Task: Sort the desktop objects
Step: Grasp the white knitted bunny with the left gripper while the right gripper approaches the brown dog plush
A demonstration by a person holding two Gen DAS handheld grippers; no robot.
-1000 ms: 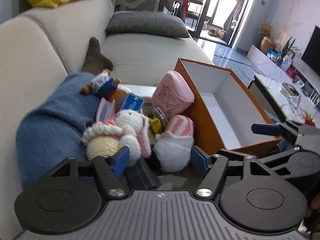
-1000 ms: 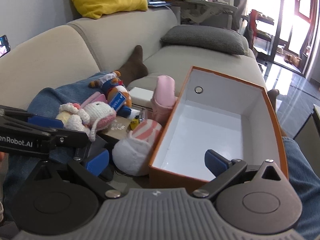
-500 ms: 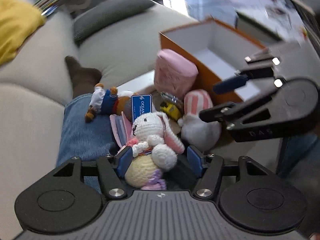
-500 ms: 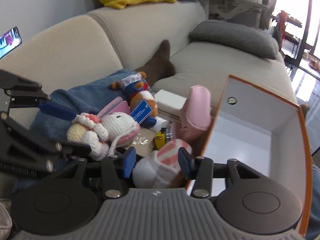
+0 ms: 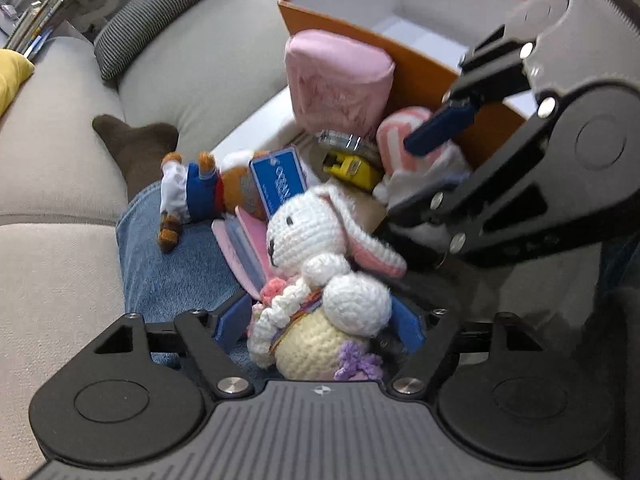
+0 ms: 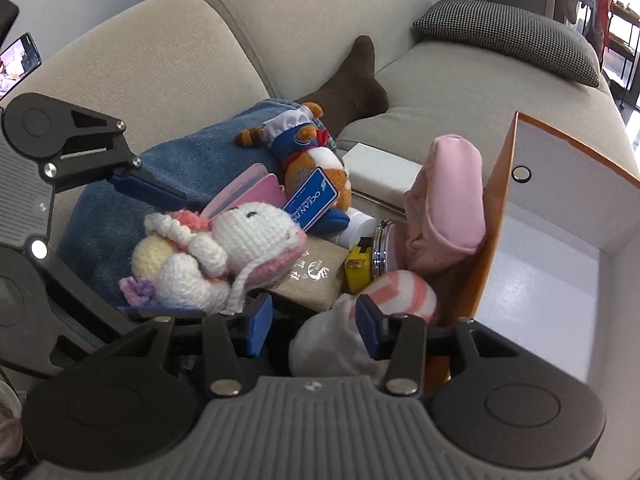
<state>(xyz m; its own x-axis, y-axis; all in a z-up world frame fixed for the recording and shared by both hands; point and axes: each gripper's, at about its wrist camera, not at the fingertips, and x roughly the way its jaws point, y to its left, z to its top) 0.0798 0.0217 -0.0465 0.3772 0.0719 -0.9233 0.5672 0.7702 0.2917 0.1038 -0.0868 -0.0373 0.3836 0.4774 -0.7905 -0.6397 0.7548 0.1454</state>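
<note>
While straddling crochet rabbit (image 5: 316,264), near left, with left gripper (image 5: 318,322) jaws just widened and unclamped, and just narrowing right gripper (image 6: 314,320) round striped plush (image 6: 400,292) beside orange box (image 6: 494,216), hold unclear: risking snagged ear, toppled neighbours.

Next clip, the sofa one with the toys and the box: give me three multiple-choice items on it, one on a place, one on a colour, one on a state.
1. The crochet rabbit lies:
A. inside the box
B. between the left claw's fingers
C. on the grey cushion

2. The box's outer wall is:
A. orange
B. green
C. black

3. The box is:
A. full of toys
B. lidded
C. open, nothing visible inside

Key: 1 B, blue fingers flank the rabbit's body, left wrist view. 2 A, the orange side shows beside the pink pouch. 3 C, only bare white floor shows.
</note>
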